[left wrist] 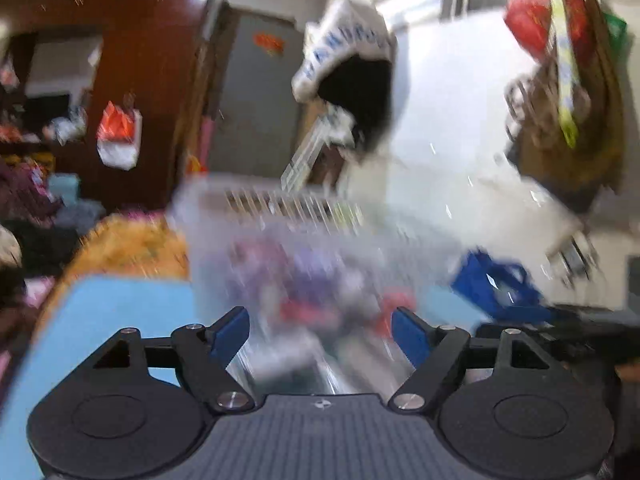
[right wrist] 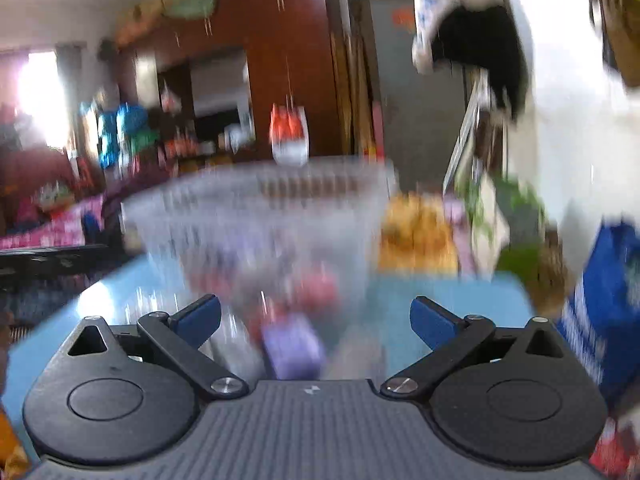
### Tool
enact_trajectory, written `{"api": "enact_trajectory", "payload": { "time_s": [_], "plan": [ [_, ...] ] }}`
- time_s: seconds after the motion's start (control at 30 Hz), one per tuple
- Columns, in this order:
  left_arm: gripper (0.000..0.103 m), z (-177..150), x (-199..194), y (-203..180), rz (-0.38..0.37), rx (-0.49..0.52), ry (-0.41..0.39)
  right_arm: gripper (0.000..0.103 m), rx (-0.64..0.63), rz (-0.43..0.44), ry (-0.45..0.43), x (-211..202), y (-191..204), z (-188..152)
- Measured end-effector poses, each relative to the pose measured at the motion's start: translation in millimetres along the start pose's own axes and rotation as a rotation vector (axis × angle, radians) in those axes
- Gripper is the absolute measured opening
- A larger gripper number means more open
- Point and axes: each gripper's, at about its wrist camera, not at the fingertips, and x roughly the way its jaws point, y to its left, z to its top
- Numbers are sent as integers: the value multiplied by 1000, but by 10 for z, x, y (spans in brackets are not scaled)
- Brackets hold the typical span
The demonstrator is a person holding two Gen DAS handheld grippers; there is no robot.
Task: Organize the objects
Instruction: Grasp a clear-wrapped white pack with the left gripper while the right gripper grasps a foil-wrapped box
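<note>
Both views are blurred by motion. A clear plastic basket (left wrist: 280,224) with slotted walls stands on a light blue table (left wrist: 112,312) and holds several small red and purple items, too blurred to name. My left gripper (left wrist: 320,334) is open and empty, its blue fingertips (left wrist: 232,330) just in front of the basket's near wall. In the right wrist view the same basket (right wrist: 256,216) stands ahead, with a purple item (right wrist: 290,346) low inside it. My right gripper (right wrist: 316,320) is open and empty, close to the basket's near side.
A blue bag (left wrist: 496,284) lies right of the basket; it also shows in the right wrist view (right wrist: 604,304). An orange-yellow cloth (right wrist: 416,232) lies behind the table. A dark red wardrobe (left wrist: 132,80), a grey door (left wrist: 256,104) and a white wall with hanging bags (left wrist: 560,80) stand behind.
</note>
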Motion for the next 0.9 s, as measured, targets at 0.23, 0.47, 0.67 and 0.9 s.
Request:
{"api": "enact_trajectory", "payload": {
  "time_s": [0.23,0.47,0.67,0.9],
  "plan": [
    [81,-225,228,-26,42,14,115,61,77,21,114,218,-208,-107],
    [82,-356,316,-62,38,23,145,45,102,1,110,209,-229,-178],
    [83,-379,396,-151,27,40,174,44,103,-14,68,157,-238,-170],
    [81,-390,460,-191,49,56,209,44,83,-26,45,133,-188,-152]
  ]
}}
